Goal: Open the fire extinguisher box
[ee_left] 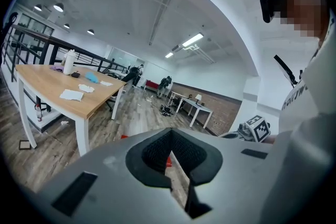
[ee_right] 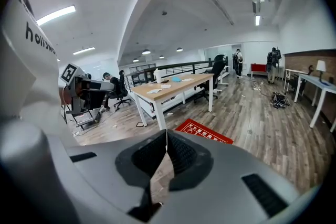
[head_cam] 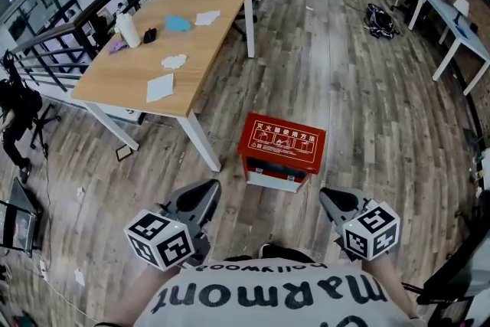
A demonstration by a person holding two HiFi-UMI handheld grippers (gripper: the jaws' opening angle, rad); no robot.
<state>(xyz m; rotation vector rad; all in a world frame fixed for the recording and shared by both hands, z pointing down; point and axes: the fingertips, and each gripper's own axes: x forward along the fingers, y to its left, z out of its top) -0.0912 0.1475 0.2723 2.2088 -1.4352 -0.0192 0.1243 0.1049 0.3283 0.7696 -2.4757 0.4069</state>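
Red fire extinguisher box [head_cam: 281,142], lid down, on the floor [head_cam: 352,88]; left claw [head_cam: 204,195] and right claw [head_cam: 334,201], closed and empty, poised short of it for approach.

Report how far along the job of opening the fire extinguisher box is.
Done: nothing yet. The fire extinguisher box stands on the floor with its red lid lying flat, closed.
In hand: nothing. The left gripper and right gripper are shut, empty and short of the box.
Left: reach the box, take the lid and lift it.
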